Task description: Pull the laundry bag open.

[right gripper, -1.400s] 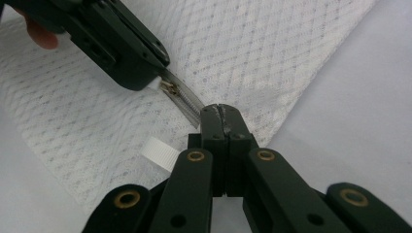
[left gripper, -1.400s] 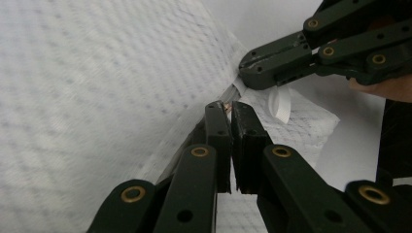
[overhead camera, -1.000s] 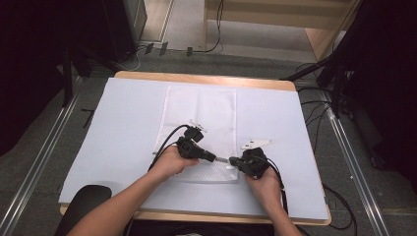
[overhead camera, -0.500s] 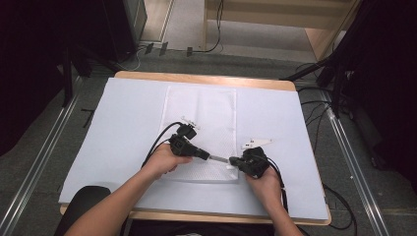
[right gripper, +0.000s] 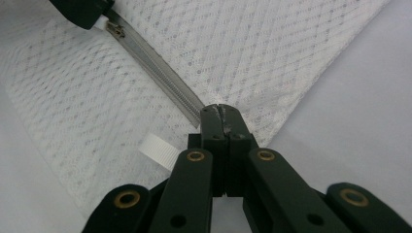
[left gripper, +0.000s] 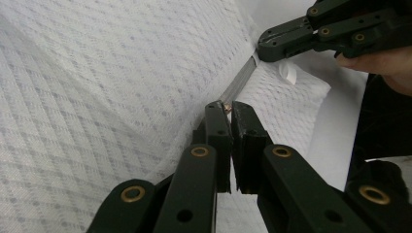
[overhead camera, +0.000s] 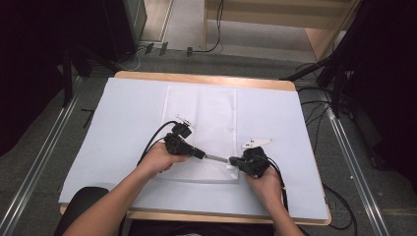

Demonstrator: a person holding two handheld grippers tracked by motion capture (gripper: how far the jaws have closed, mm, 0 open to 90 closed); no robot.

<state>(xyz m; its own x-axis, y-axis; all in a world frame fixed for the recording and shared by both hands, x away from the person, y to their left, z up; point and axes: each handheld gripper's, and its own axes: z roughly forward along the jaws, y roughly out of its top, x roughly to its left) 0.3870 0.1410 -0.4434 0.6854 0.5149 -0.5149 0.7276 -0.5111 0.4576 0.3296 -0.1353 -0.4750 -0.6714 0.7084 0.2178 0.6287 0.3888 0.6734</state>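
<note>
White mesh zip bag (overhead camera: 201, 123), contents not discernible: L gripper (left gripper: 227, 108) fingers clamped on zip pull; R gripper (right gripper: 219, 110) fingers clamped on bag's zip end.

The zipper pull (left gripper: 226, 108) sits mostly hidden between the left gripper's (left gripper: 227, 110) jaws, seemingly pinched.

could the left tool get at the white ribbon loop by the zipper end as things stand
Probably not yet: the left tool is shut on the zipper pull, and the right tool sits beside the white ribbon loop.
</note>
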